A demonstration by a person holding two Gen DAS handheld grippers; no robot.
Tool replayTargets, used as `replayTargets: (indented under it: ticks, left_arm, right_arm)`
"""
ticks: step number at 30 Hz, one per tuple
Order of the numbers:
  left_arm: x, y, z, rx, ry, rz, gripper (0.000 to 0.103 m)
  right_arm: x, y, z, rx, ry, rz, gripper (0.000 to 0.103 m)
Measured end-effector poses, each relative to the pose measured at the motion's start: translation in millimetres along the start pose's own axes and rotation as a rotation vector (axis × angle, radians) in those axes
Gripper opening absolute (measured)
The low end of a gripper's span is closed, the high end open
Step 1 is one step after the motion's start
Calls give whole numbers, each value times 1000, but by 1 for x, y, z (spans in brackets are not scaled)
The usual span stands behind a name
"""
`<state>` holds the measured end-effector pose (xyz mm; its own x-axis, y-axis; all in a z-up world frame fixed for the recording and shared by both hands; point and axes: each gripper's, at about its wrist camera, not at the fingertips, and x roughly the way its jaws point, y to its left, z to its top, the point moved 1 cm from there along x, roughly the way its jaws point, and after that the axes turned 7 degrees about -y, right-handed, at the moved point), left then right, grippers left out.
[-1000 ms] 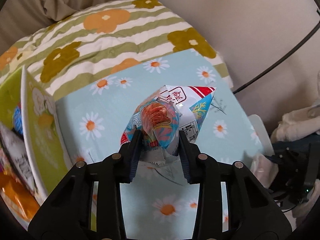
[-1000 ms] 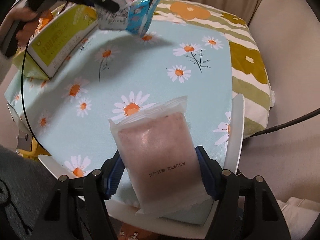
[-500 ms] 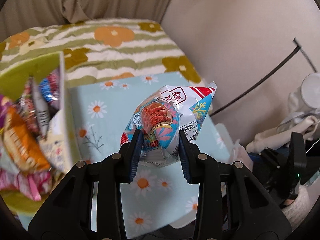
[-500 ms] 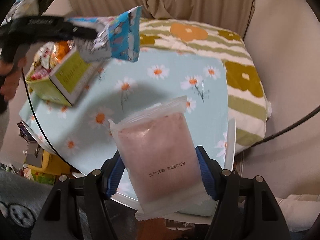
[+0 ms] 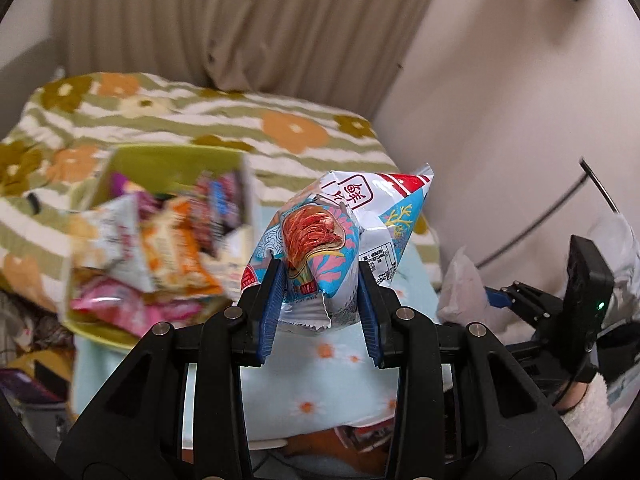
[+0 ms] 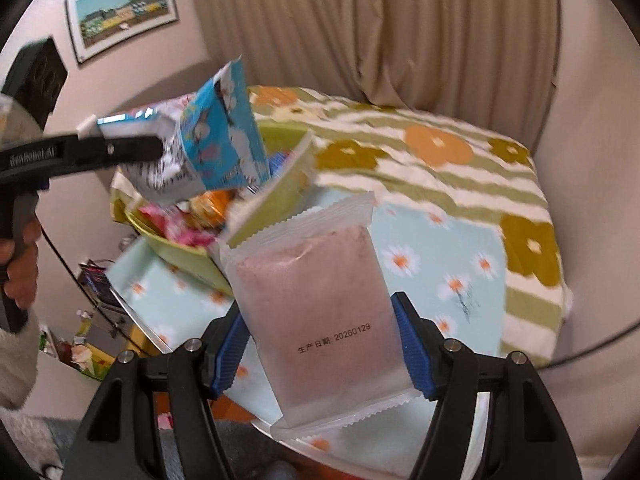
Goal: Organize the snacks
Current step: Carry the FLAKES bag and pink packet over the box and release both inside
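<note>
Over daisy cloth [image 6: 460,248], green box [image 5: 168,164] stuffed with snacks; up and left of right gripper [image 6: 320,344], squeezed on pink pack [image 6: 316,312]; nearer left gripper [image 5: 320,304], pinched tight on blue bag [image 5: 340,236].

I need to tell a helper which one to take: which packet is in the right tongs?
Start at the daisy-print tablecloth, then come to the blue-padded right tongs above its near edge. Clamped upright there is a frosted pink packet: plain, with only a small printed date, unlike the colourful packets in the green box.
</note>
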<state>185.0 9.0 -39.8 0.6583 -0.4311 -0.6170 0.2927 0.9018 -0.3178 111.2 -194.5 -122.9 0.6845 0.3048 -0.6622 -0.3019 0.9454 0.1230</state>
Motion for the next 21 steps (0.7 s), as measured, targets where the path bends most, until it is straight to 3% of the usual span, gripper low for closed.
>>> replayTargets:
  ticks: [8,17,21]
  left_arm:
    - [-2,78,37,-70,-32,107,32]
    - [65,156,87,-94,21,129,32]
    - [103,179,101,-72,79,148,33]
  right_arm:
    - [36,40,60,-28,-51,77,64]
    - [108,78,118,-26,-39,130,64]
    - [141,89,134,-13,-16,129,64]
